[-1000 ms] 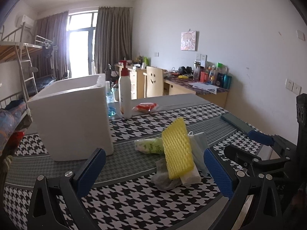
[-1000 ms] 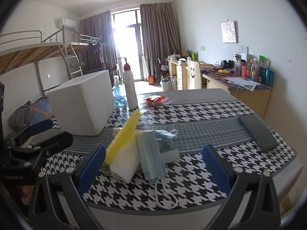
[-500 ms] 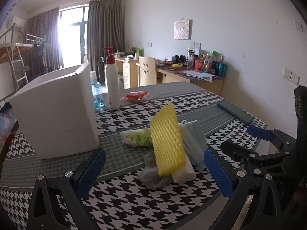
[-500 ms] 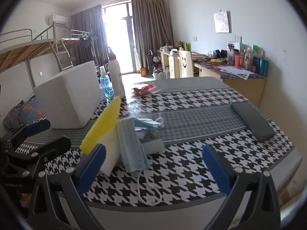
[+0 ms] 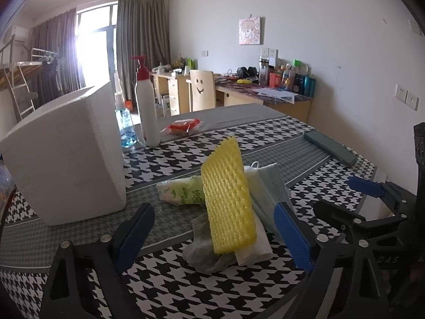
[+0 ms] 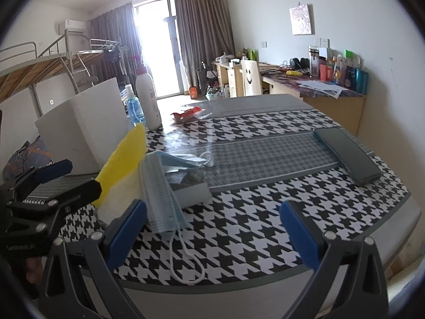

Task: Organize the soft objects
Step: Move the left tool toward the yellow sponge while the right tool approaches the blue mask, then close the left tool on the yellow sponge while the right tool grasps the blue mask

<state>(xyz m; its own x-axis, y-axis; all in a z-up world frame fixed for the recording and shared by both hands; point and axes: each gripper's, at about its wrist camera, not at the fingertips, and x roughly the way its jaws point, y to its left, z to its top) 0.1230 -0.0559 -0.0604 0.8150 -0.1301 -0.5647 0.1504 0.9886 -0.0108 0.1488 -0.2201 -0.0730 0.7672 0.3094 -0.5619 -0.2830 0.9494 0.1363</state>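
Note:
A pile of soft things lies on the houndstooth table [image 5: 164, 287]. A yellow mesh sponge [image 5: 228, 196] leans upright against a white cloth [image 5: 255, 247] and a blue face mask [image 5: 273, 183]. A grey sock [image 5: 202, 250] and a green tissue pack [image 5: 183, 192] lie at its foot. My left gripper [image 5: 212, 231] straddles the pile's near end; its jaws are closing and neither pad presses on anything. My right gripper [image 6: 213, 234] stands open just right of the mask [image 6: 159, 194], whose ear loop [image 6: 186, 260] trails between the fingers.
A white foam box [image 5: 66, 154] stands left of the pile. Behind it are a pump bottle [image 5: 146, 111], a blue spray bottle [image 5: 126, 125] and a red packet [image 5: 183, 127]. A dark flat case [image 6: 348, 154] lies at the right. The table's front edge [image 6: 239, 289] runs close below the grippers.
Both grippers have come forward and lower toward the pile, which now looks bigger. The left jaws have narrowed. The pile itself has not moved.

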